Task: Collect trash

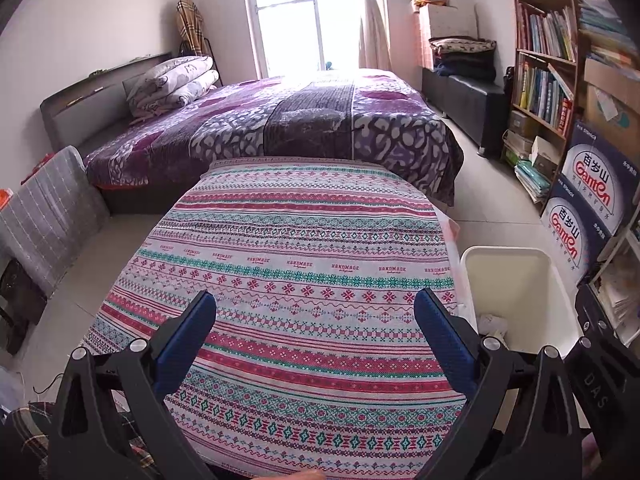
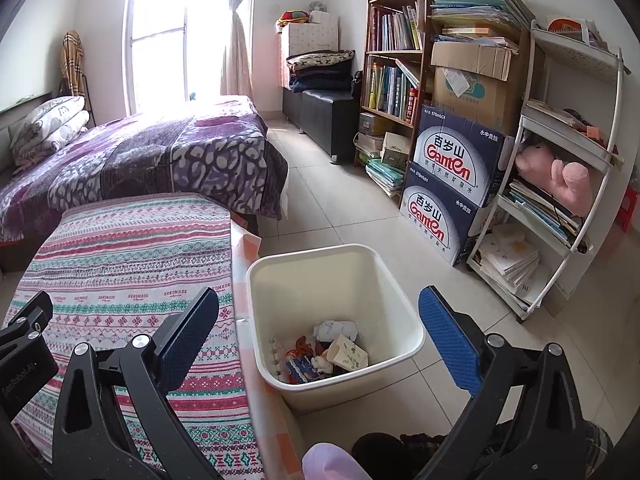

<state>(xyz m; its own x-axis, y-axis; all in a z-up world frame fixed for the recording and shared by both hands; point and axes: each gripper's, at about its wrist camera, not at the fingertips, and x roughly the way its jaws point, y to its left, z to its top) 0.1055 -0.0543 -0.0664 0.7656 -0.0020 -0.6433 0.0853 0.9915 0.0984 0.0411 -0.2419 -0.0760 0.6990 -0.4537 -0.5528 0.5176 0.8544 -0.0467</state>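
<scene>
A cream plastic trash bin [image 2: 404,332] stands on the tiled floor right of the table; it also shows in the left wrist view [image 1: 524,264]. Inside lie crumpled white tissue [image 2: 335,330], a paper cup [image 2: 347,353] and colourful wrappers [image 2: 301,366]. My right gripper [image 2: 320,320] is open and empty, held above the bin. My left gripper [image 1: 315,320] is open and empty above the table covered with a patterned cloth [image 1: 304,264]. No loose trash shows on the cloth.
A bed with a purple cover [image 1: 280,120] lies behind the table. Stacked Ganten water boxes [image 2: 452,184], a bookshelf [image 2: 396,64] and a white rack [image 2: 560,184] line the right wall. Tiled floor [image 2: 340,200] lies between bed and shelves.
</scene>
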